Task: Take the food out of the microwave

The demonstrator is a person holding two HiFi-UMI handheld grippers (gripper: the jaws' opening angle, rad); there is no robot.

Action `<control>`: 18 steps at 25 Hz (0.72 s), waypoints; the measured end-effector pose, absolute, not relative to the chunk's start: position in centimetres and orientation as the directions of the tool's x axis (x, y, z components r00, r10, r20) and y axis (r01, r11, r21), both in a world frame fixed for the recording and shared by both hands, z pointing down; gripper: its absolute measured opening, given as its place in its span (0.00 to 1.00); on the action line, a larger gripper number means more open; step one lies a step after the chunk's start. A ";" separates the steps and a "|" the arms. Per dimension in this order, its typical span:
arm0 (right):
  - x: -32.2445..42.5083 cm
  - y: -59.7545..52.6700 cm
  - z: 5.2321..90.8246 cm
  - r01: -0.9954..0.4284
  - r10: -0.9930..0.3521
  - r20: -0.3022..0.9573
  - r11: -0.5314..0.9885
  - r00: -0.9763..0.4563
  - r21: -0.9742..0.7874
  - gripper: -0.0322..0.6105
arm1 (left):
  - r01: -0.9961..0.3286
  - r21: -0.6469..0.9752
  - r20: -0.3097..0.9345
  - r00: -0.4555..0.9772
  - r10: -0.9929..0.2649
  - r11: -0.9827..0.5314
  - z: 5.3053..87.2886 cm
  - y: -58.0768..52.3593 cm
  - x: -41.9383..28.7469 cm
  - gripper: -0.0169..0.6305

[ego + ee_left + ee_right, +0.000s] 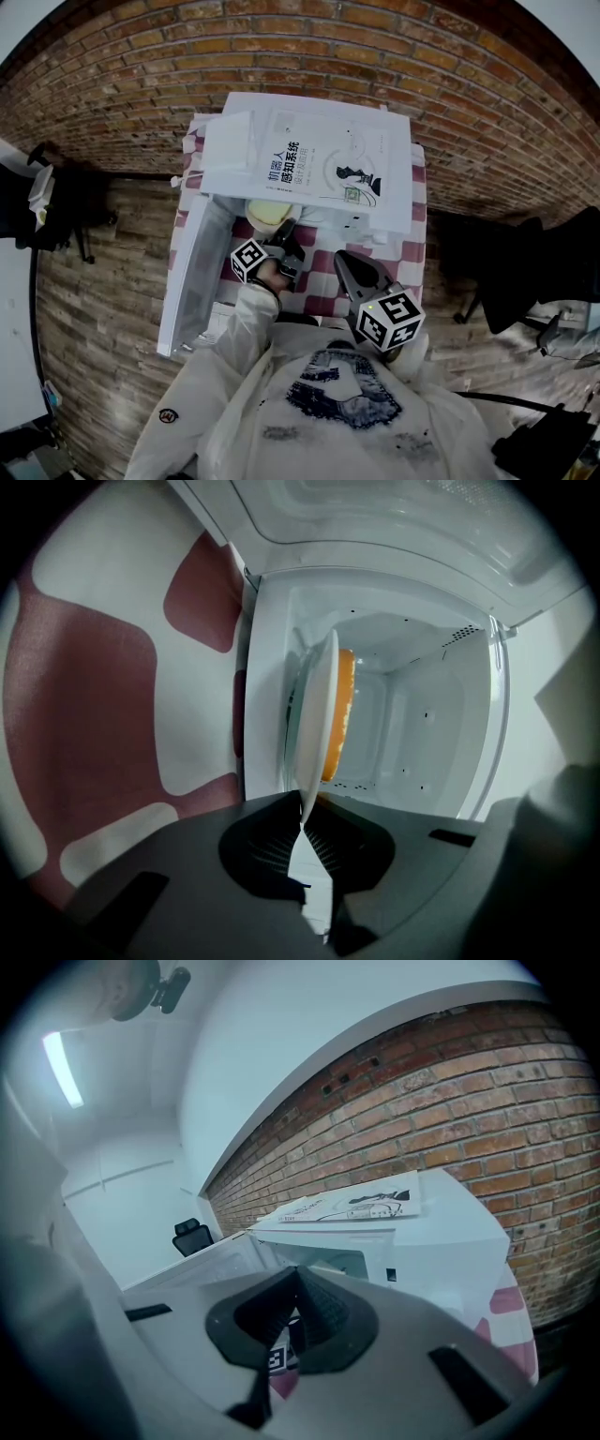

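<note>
Left gripper view: left claw (pixel 302 832) pinches plate (pixel 317 733) rim, food (pixel 344 714) beyond.

Even indoor light, strong fisheye bending, dark vignetted corners, blurred foreground

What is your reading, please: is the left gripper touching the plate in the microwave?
Touching. In the left gripper view, the left gripper has its jaws shut on the rim of the plate, with no gap.

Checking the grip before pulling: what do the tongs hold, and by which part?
The left tongs pinch the near rim of the white round plate carrying orange food; the right tongs hold nothing.
</note>
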State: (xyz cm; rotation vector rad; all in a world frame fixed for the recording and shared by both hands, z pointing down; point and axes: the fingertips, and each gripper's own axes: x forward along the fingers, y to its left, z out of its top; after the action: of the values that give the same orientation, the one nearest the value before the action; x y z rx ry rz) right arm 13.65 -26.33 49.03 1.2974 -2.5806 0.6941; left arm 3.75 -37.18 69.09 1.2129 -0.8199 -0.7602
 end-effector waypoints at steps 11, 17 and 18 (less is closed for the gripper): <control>13.6 -25.5 48.7 -0.791 -0.710 0.354 0.509 -0.609 -0.340 0.07 | 0.080 0.980 0.119 0.499 -0.858 0.182 68.6 -35.9 3.4 0.05; 13.9 -24.3 48.8 -0.786 -0.709 0.347 0.510 -0.614 -0.349 0.07 | 0.087 0.984 0.092 0.501 -0.860 0.156 67.7 -34.6 3.8 0.05; 14.0 -24.0 48.9 -0.785 -0.709 0.344 0.511 -0.615 -0.351 0.07 | 0.090 0.984 0.086 0.501 -0.861 0.151 67.6 -34.3 3.9 0.05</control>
State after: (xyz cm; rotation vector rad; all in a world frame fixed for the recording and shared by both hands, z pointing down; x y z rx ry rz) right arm 13.96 -23.99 48.89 1.2923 -2.5919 0.7236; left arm 3.91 -34.31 67.56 1.2321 -0.7936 -0.7968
